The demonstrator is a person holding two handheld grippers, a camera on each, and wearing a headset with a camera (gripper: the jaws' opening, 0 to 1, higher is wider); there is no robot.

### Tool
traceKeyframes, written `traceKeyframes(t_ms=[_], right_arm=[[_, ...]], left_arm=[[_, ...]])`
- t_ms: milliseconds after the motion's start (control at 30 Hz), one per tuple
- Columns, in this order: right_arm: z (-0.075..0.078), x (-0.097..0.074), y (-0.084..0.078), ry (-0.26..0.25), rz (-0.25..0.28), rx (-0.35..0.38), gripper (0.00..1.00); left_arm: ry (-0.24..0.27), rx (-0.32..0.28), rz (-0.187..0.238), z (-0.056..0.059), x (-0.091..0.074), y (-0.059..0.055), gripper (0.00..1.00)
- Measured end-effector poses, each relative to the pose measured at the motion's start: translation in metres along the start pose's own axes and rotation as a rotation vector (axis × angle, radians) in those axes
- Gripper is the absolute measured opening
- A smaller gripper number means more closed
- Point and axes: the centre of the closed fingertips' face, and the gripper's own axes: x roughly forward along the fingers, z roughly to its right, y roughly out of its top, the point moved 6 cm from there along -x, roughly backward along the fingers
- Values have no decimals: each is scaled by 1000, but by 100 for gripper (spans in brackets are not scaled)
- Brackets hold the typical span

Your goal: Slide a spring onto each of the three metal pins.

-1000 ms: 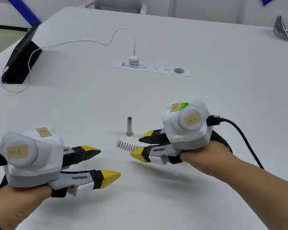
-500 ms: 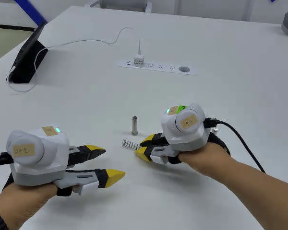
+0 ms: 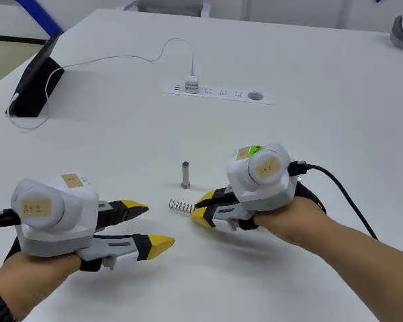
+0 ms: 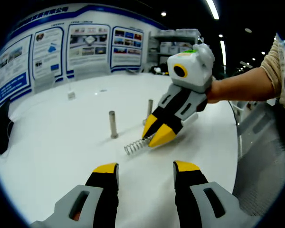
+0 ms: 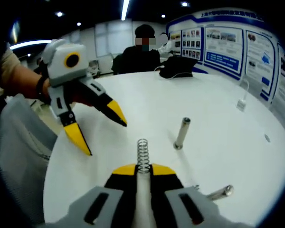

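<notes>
Here the right gripper (image 3: 200, 206) has its jaws drawn narrow on one end of the spring (image 3: 181, 206). The rest of the spring lies flat on the table (image 3: 309, 100), pointing towards the left gripper (image 3: 153, 225). The left gripper's jaws stand wide apart and hold nothing, well short of the spring's free end. A pin (image 3: 185, 175) stands upright just beyond the spring, on the side of the table's far edge, apart from both grippers. In the left gripper view a second pin (image 4: 149, 108) stands upright just behind the right gripper. A power strip (image 3: 215, 92) lies further towards the far edge, and a tablet (image 3: 33, 77) leans at the left edge.
</notes>
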Motion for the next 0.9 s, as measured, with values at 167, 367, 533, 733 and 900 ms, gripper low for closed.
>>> traceKeyframes(t_ms=[167,367,533,733,900], right_arm=[[-11,-14,-2,67,-46,-33,12],[-23,-30,-5,121,-110,-83,12],[-29,-37,-2,148,-141,-103,12],[-36,-40,0,176,-182,-117,12],[-41,-43,4,186,-216,-127,12]], left_arm=[[-26,69,-22,8,8,3,46],[-84,125,-15,18,15,7,43],[-131,187,-13,28,20,9,37],[-160,261,-25,37,25,7,28],[-175,298,-25,43,28,5,18]])
